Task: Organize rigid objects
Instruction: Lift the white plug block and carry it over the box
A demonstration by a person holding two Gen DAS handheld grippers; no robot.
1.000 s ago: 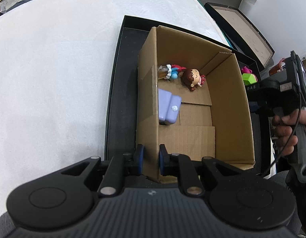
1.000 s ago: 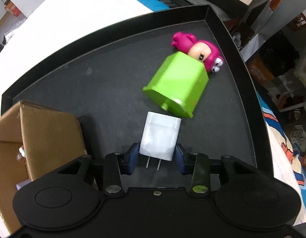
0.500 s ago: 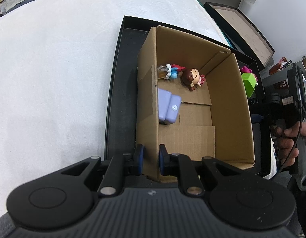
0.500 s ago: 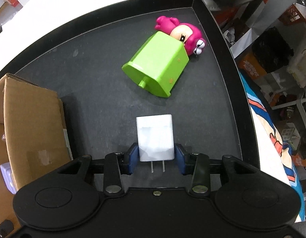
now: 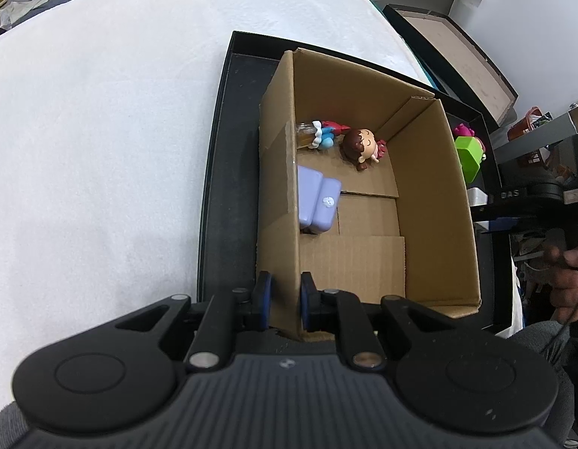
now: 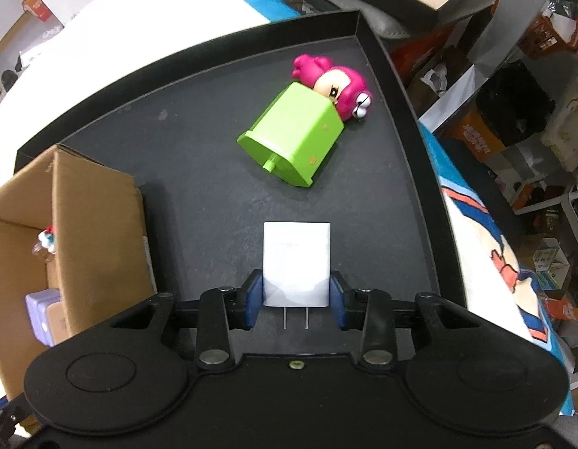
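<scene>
1. Rigid objects were split between a black tray (image 6: 199, 119) and a cardboard box (image 5: 431, 202) standing on it, the tray on a white-covered table (image 5: 102, 131).
2. The left gripper (image 5: 283, 299) was clamped on the box's near wall, one pad on either side of it.
3. Box contents: a lilac block (image 5: 319, 202), a brown-haired doll (image 5: 360, 146) and a small blue-and-red figure (image 5: 322, 134).
4. A green toy (image 6: 292, 138) lay tipped on the tray floor, touching a pink doll (image 6: 341, 82).
5. The right gripper (image 6: 296, 299) was closing on a white charger (image 6: 296, 265), prongs towards the camera, both pads against its sides.
</scene>
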